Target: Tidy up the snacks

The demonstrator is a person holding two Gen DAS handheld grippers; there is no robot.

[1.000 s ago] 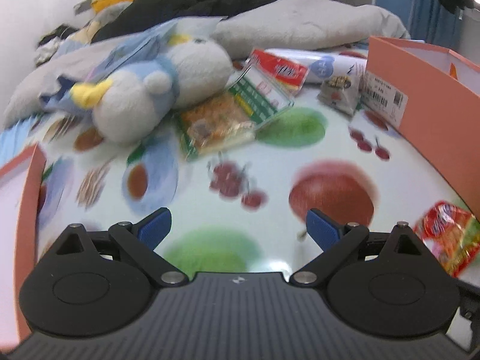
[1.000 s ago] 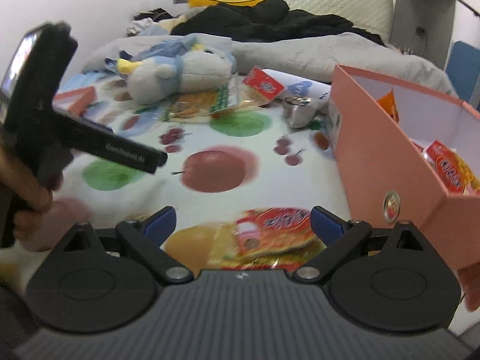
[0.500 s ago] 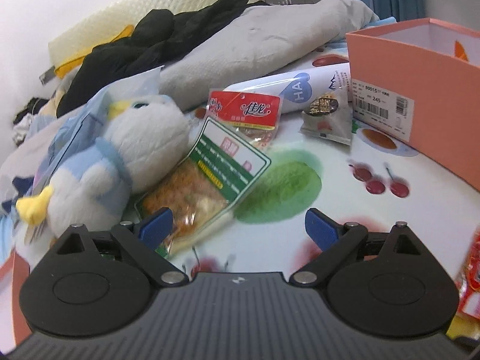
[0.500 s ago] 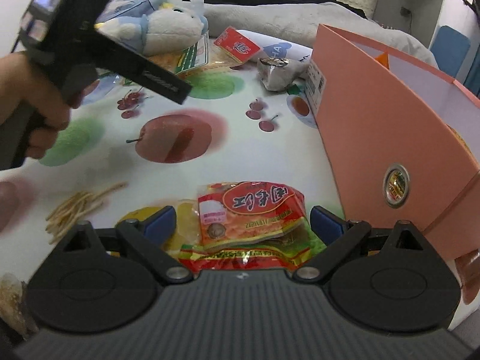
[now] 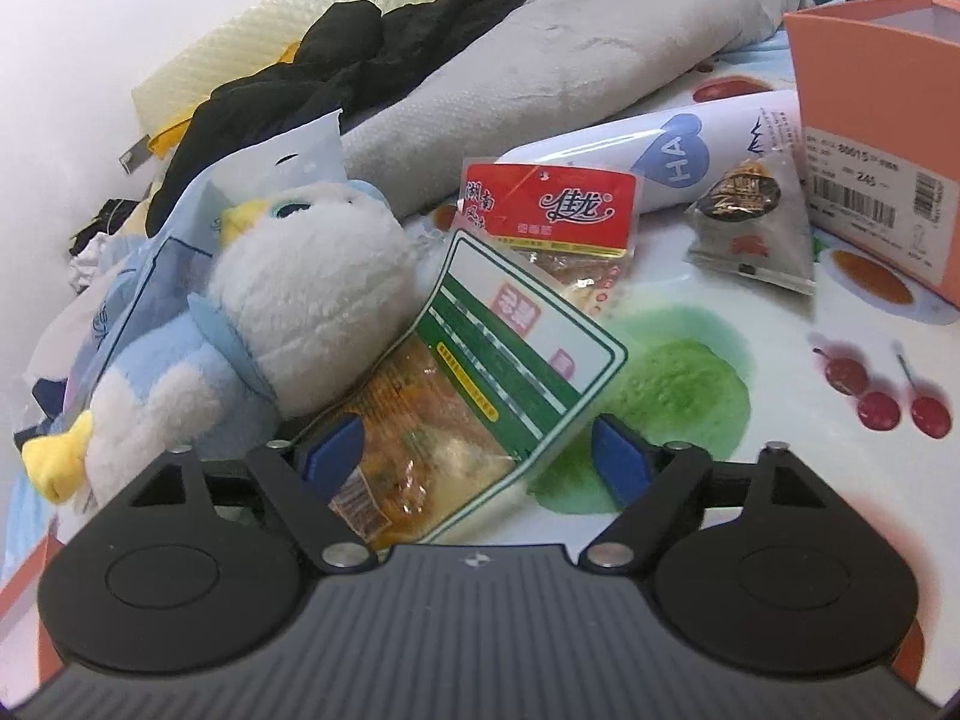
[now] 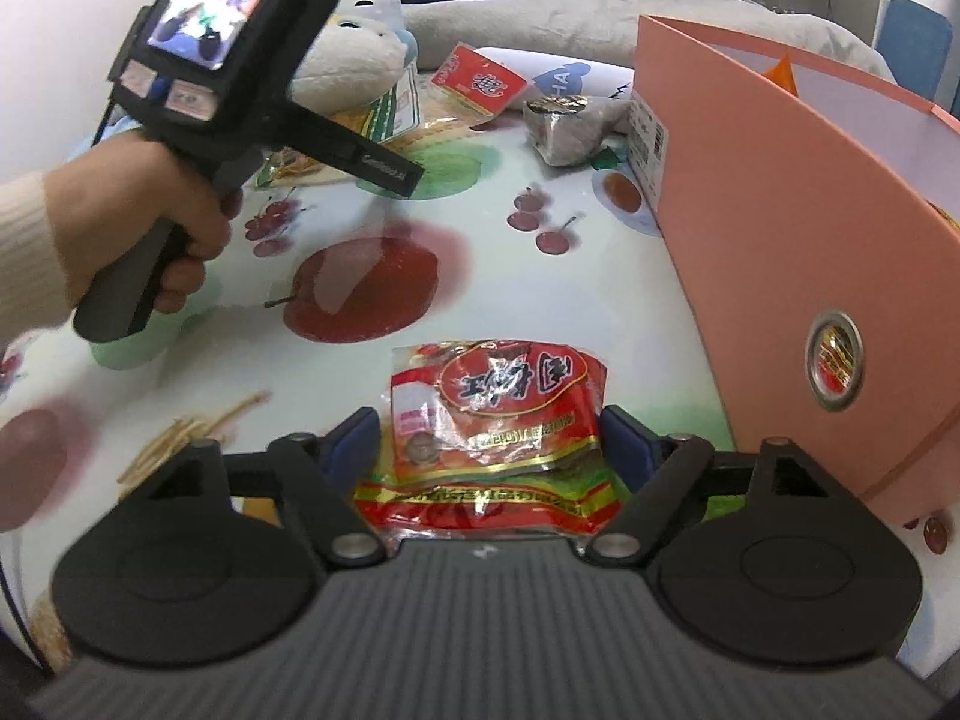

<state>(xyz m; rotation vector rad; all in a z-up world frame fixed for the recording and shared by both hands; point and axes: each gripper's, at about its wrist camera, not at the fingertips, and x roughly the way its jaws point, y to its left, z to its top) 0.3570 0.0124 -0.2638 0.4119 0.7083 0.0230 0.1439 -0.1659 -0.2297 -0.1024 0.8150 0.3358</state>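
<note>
Both claws have come in closer to their snacks than they were a moment ago, and each one now has a packet sitting between its blue fingers. Closest in the right view, the right claw (image 6: 489, 435) is wide open around a red snack packet (image 6: 495, 405) that lies flat on the fruit-print table (image 6: 630, 300); the fingers are just beside the packet's edges and do not look like they are squeezing it. The tall pink box (image 6: 798, 228) stands right next to it on the right, and another snack shows inside through a round hole in its side. In the left view, the left claw (image 5: 477, 450) is wide open too, with the near end of an orange snack packet with a green label (image 5: 462, 402) between its fingers. That packet leans on a fluffy toy penguin (image 5: 264, 324). Farther back lie a red-topped snack packet (image 5: 549, 207), a small grey packet (image 5: 753, 228) and a white tube (image 5: 660, 144), near the pink box. This looks like the grabbing step. Next, I think each claw needs to close gently on its packet, lift it, and carry it over to the box.
</note>
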